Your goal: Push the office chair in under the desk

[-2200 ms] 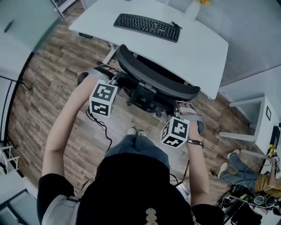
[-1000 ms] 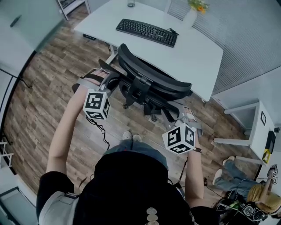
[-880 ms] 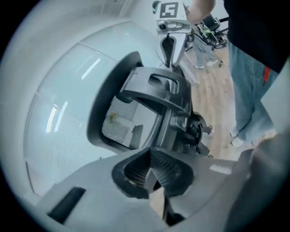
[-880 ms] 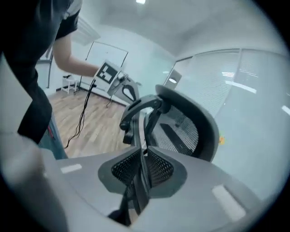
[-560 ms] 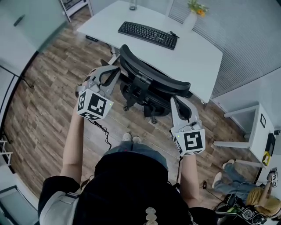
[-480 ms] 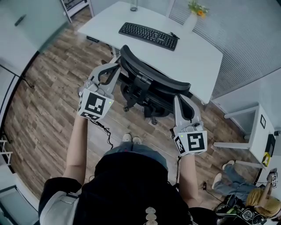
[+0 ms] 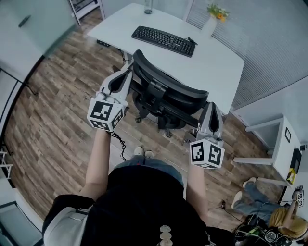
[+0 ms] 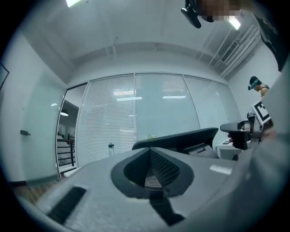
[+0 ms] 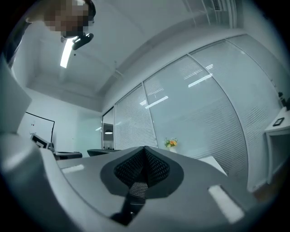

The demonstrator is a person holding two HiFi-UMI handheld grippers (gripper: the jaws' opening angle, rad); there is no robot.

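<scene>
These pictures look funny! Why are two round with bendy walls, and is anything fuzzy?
Left gripper view: a wide-angle lens gives the round frame, dark corners and curved glass wall; the shut left gripper up close looks soft. Right gripper view: same bending, plus a bright ceiling light. Head view: sharper, with even light on the desk.

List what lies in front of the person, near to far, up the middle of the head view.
Shoes → office chair → keyboard → bottle
</scene>
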